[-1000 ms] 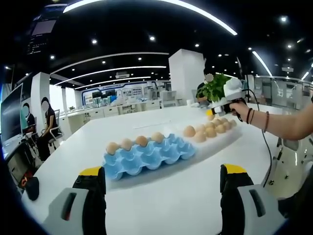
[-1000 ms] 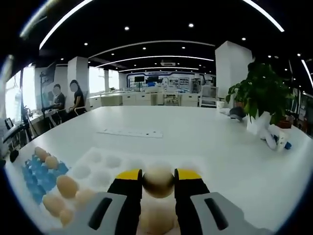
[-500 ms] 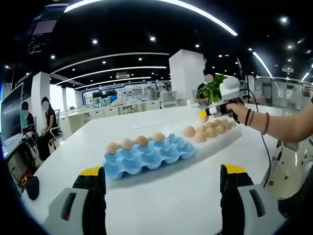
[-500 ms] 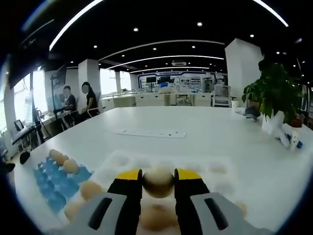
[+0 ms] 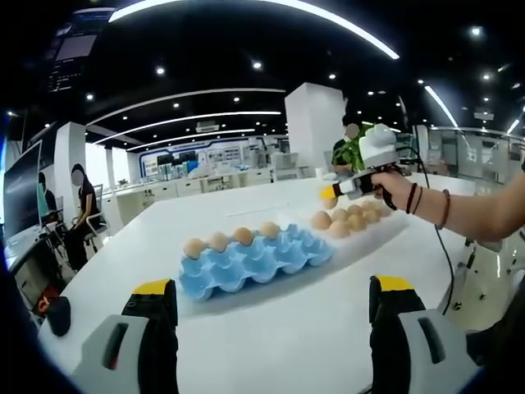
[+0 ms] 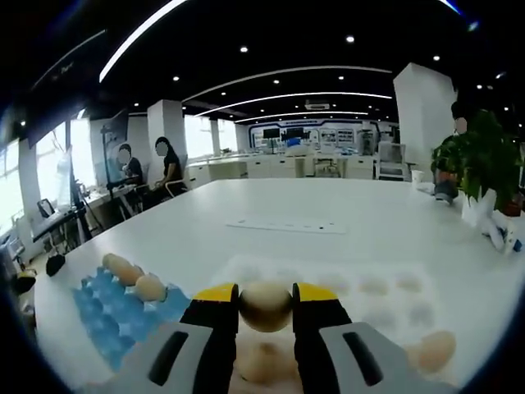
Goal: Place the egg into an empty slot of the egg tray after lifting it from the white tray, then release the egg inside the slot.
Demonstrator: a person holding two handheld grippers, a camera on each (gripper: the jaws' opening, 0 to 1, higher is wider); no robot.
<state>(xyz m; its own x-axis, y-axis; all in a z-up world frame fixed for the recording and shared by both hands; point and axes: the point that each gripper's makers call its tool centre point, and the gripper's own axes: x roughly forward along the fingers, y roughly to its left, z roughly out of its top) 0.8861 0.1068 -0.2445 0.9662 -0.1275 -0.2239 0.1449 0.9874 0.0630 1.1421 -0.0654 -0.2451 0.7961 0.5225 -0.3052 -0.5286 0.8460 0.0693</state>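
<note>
My right gripper (image 6: 266, 305) is shut on a tan egg (image 6: 266, 304), held above the white tray (image 6: 344, 287). In the left gripper view the same right gripper (image 5: 330, 194) hangs over the white tray (image 5: 373, 231), carried by a person's hand, with several eggs (image 5: 349, 220) lying below it. The blue egg tray (image 5: 250, 261) sits mid-table with a row of eggs (image 5: 231, 239) along its far edge and open slots nearer me. In the right gripper view that blue tray (image 6: 115, 308) lies at lower left. My left gripper (image 5: 267, 308) stands open above the near table edge, well short of the blue tray.
A potted plant (image 6: 480, 156) with small items beside it stands at the table's right. A flat white strip (image 6: 285, 225) lies farther along the table. Seated people (image 6: 168, 164) are at desks beyond the left side. A dark object (image 5: 56, 310) sits near the table's left edge.
The right gripper has lifted and carried its egg leftward over the white tray toward the blue tray. The left gripper has stayed put and open.
</note>
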